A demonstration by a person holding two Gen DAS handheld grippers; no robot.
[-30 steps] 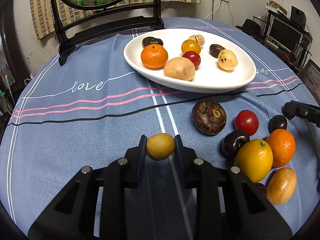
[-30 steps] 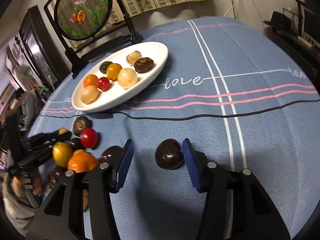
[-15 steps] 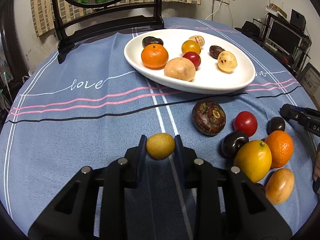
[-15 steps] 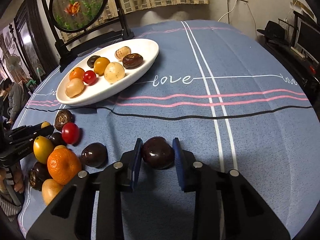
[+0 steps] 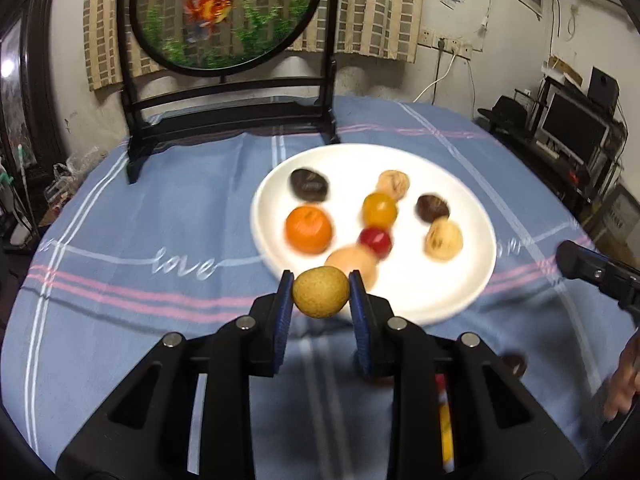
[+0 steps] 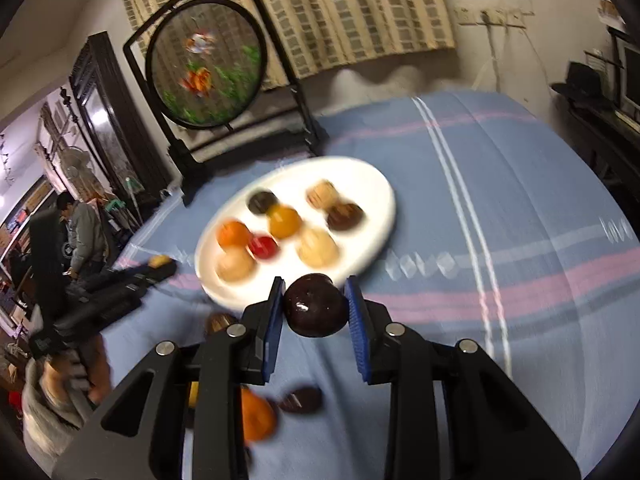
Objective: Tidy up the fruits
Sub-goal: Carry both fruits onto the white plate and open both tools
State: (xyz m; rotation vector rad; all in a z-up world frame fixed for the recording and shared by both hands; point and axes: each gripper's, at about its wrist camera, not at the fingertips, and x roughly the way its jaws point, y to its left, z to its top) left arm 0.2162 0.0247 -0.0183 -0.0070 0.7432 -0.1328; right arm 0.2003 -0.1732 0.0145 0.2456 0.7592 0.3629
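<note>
My left gripper (image 5: 320,296) is shut on a small yellow-green fruit (image 5: 320,291) and holds it in the air just before the near rim of the white oval plate (image 5: 460,296). My right gripper (image 6: 315,304) is shut on a dark purple fruit (image 6: 315,305) and holds it above the cloth at the plate's (image 6: 372,188) near edge. The plate carries several fruits, among them an orange (image 5: 309,229), a red tomato (image 5: 375,241) and a dark fruit (image 5: 309,185). The right gripper's tip (image 5: 592,270) shows at the right of the left wrist view.
A blue striped tablecloth (image 5: 160,208) covers the round table. A black-framed round goldfish screen (image 5: 224,12) stands behind the plate. Loose fruits lie on the cloth under my right gripper, an orange (image 6: 256,416) and a dark one (image 6: 300,400). A person (image 6: 82,232) stands at far left.
Both grippers have lifted their fruits off the cloth and moved toward the plate. The right gripper closed on the dark purple fruit about a second ago.
</note>
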